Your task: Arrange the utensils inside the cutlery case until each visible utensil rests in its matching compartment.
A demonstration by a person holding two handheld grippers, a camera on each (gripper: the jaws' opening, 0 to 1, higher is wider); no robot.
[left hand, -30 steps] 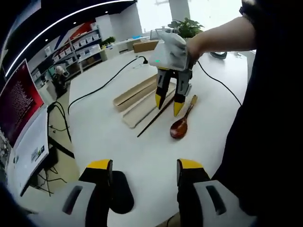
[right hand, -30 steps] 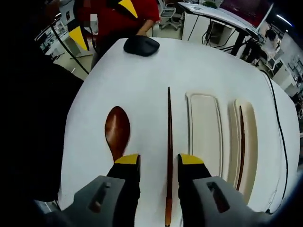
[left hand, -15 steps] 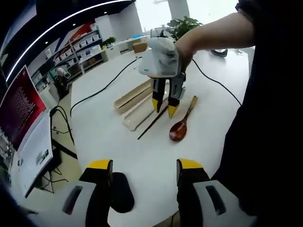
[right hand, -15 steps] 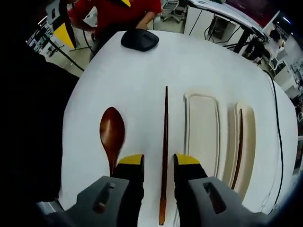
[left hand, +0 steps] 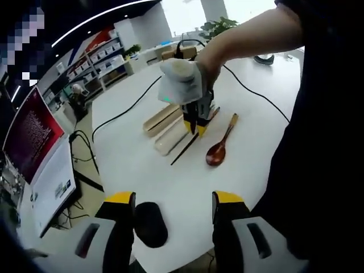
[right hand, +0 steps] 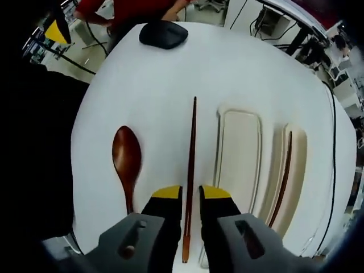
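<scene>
A dark chopstick lies on the white table, its near end between the nearly closed jaws of the right gripper, gripping it. At its 3 o'clock lies the cutlery case, holding a second chopstick; at 9 o'clock, the wooden spoon. The left gripper hovers open and empty above a black mouse.
</scene>
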